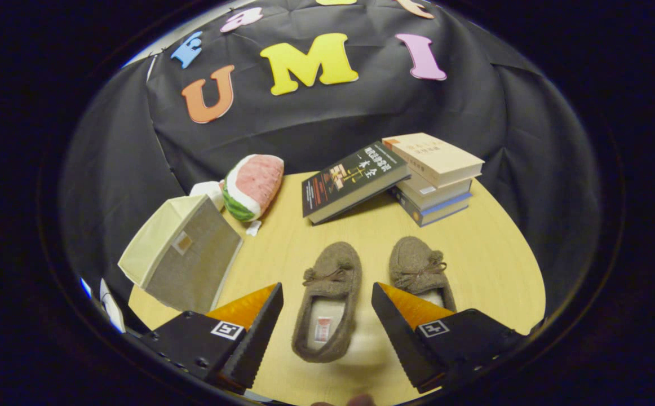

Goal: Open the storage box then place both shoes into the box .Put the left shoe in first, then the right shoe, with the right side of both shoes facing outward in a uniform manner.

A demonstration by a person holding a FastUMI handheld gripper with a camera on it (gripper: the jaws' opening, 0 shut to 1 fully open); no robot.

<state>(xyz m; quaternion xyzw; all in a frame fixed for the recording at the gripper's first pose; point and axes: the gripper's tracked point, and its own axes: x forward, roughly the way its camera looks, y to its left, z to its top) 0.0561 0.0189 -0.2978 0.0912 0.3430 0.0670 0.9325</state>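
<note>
Two brown felt slippers with small bows lie side by side on the wooden table [491,254], toes pointing away from me. The left shoe [327,299] sits between my fingers, below them, untouched. The right shoe [420,268] lies partly behind my right finger. My gripper [327,293] hovers open above the table, nothing held. The storage box [184,256], pale cloth with a grey lid and a small tab, stands closed to the left, just beyond my left finger.
A watermelon-slice plush [251,186] lies behind the box. A dark book [353,180] leans on a stack of books [437,177] at the table's far side. Black cloth walls close in the booth.
</note>
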